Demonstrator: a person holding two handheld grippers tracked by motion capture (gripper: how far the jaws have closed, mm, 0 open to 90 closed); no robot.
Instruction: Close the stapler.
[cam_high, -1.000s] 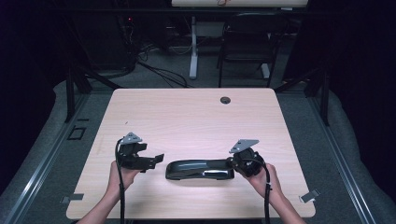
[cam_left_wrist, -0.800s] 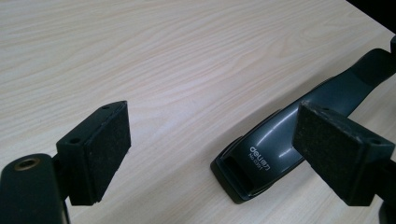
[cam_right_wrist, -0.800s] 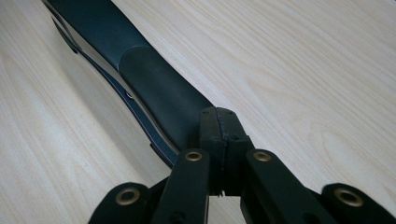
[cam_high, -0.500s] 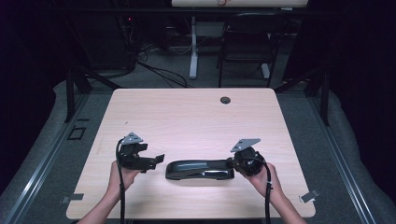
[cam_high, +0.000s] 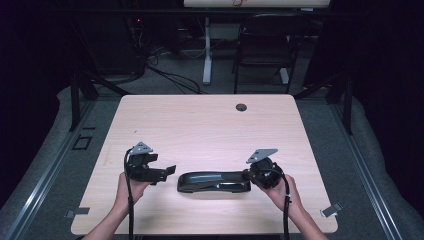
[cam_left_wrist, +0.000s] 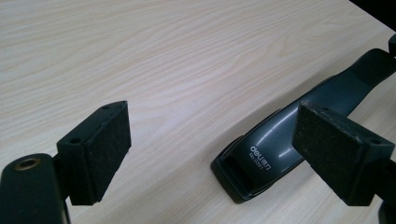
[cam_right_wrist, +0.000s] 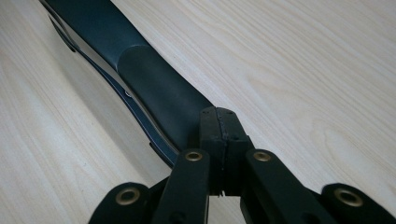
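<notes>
A long black stapler (cam_high: 214, 181) lies flat near the front edge of the light wooden table (cam_high: 210, 125). My left gripper (cam_high: 169, 171) hovers just off its left end, jaws wide apart with nothing between them. In the left gripper view the stapler's front end (cam_left_wrist: 275, 149), with white lettering, lies between and beyond the two pads (cam_left_wrist: 109, 144) of that open gripper (cam_left_wrist: 217, 147). My right gripper (cam_high: 248, 176) is at the stapler's right end. In the right gripper view that gripper (cam_right_wrist: 219, 123) is shut pad to pad, its tips over the matt rear of the stapler's handle (cam_right_wrist: 154, 88).
A dark round cable hole (cam_high: 241, 107) sits near the table's far edge. Behind the table stand a black chair (cam_high: 265, 45) and a desk leg among floor cables. Grey tape strips (cam_high: 332, 210) mark the floor by the front corners.
</notes>
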